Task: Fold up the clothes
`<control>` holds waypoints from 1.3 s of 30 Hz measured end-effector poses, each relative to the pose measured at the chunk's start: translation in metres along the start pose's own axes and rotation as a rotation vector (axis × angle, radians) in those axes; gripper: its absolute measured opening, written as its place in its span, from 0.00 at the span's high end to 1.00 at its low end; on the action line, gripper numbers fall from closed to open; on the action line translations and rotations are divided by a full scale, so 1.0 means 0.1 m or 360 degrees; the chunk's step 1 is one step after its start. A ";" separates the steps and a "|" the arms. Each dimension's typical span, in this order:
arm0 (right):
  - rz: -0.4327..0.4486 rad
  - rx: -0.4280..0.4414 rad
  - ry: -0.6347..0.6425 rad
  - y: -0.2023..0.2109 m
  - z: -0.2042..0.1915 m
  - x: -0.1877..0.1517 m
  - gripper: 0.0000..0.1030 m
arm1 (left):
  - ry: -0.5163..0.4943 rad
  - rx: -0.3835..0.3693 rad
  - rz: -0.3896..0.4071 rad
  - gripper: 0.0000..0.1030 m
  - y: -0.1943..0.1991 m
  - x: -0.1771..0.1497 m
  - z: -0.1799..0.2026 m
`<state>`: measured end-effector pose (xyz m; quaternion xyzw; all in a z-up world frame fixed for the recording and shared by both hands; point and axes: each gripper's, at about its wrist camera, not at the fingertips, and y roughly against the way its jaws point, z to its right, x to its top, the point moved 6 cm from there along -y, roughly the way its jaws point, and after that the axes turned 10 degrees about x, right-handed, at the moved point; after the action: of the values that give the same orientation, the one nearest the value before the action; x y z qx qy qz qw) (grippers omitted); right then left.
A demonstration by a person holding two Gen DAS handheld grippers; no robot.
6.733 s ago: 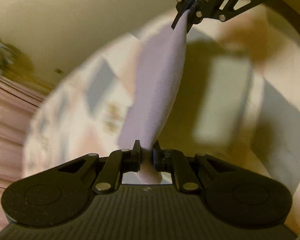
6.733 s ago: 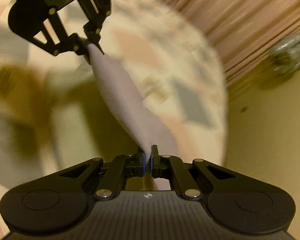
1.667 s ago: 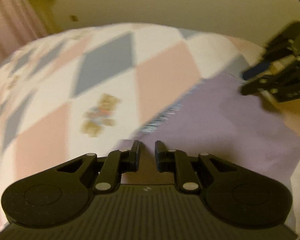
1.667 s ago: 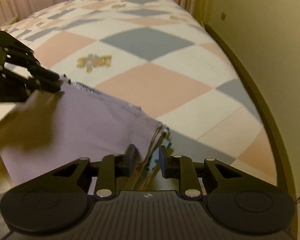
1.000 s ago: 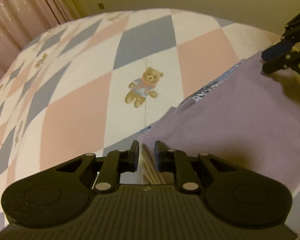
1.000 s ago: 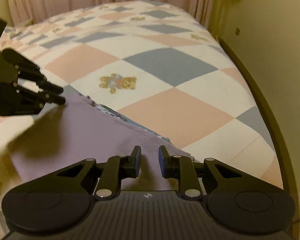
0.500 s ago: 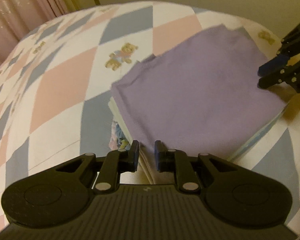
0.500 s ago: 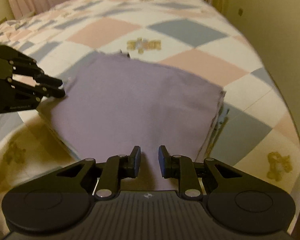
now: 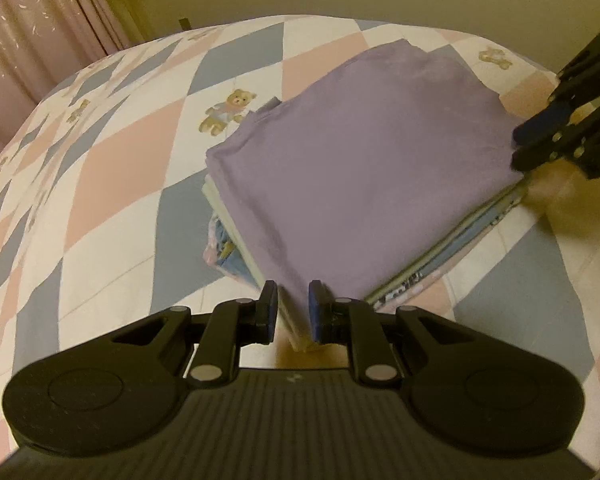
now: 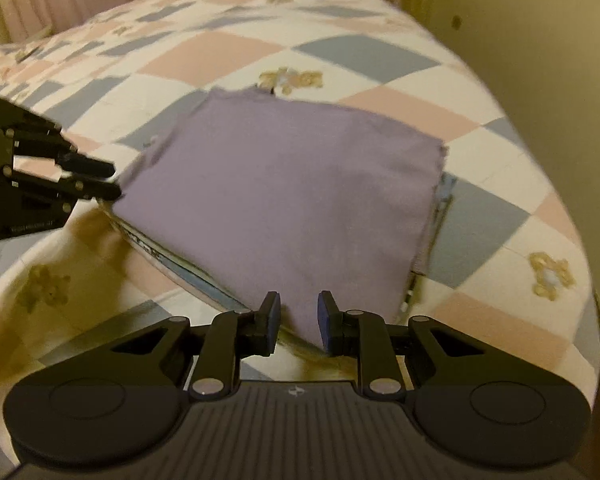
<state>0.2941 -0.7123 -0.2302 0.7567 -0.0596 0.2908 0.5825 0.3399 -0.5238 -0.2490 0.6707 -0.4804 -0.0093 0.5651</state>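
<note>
Folded purple garment (image 9: 364, 152) lying flat atop a stack of folded clothes (image 9: 440, 256) on a bed with a checkered quilt (image 9: 120, 160). Left claw (image 9: 292, 312) and right claw (image 10: 299, 320), jaws parted and empty, each poised at a near corner of the garment.

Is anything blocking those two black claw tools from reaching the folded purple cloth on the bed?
Nothing visible. The folded purple cloth lies on top of a stack of folded clothes. The left gripper and right gripper, jaws open, each sit at a near corner of it.
</note>
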 end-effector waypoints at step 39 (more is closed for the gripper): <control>0.0205 -0.0248 -0.0552 0.83 -0.81 -0.63 0.02 | 0.0366 0.0034 -0.0091 0.01 0.98 -0.60 -0.10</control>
<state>0.1763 -0.6798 -0.1801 0.7427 -0.2297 0.1874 0.6005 0.2504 -0.4670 -0.2022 0.6867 -0.3932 0.0566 0.6087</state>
